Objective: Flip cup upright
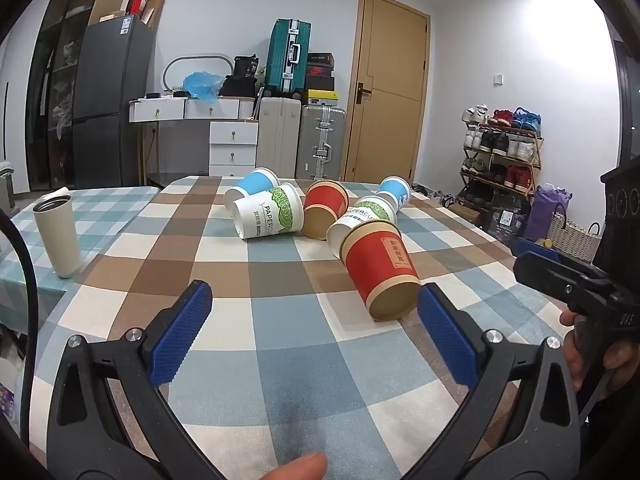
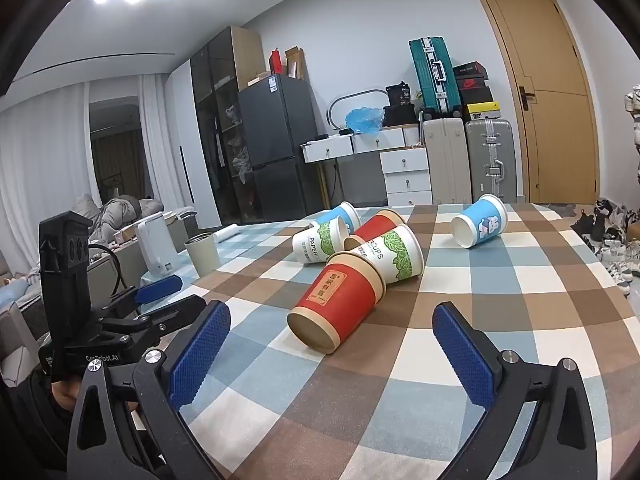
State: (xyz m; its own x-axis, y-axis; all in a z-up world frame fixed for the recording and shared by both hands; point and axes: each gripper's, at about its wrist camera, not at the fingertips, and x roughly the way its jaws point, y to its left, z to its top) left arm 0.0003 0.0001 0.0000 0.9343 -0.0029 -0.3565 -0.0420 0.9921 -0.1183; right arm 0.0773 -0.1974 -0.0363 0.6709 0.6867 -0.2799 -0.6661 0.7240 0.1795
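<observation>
Several paper cups lie on their sides on the checkered tablecloth [image 1: 280,344]. The nearest is a red cup [image 1: 380,276] with its brown base toward me; it also shows in the right wrist view [image 2: 340,300]. Behind it lie a white-and-green cup [image 1: 360,216], another red cup [image 1: 324,208], a second white-and-green cup [image 1: 272,216] and two blue cups [image 1: 252,188] [image 1: 396,192]. My left gripper [image 1: 316,320] is open and empty, just in front of the near red cup. My right gripper [image 2: 332,344] is open and empty, close to the same cup's base.
A cream tumbler [image 1: 56,236] stands upright at the left on a second, blue-checked table. The right gripper [image 1: 560,268] shows at the right edge of the left view; the left gripper [image 2: 156,292] at the left of the right view. Suitcases, drawers and a shoe rack stand beyond.
</observation>
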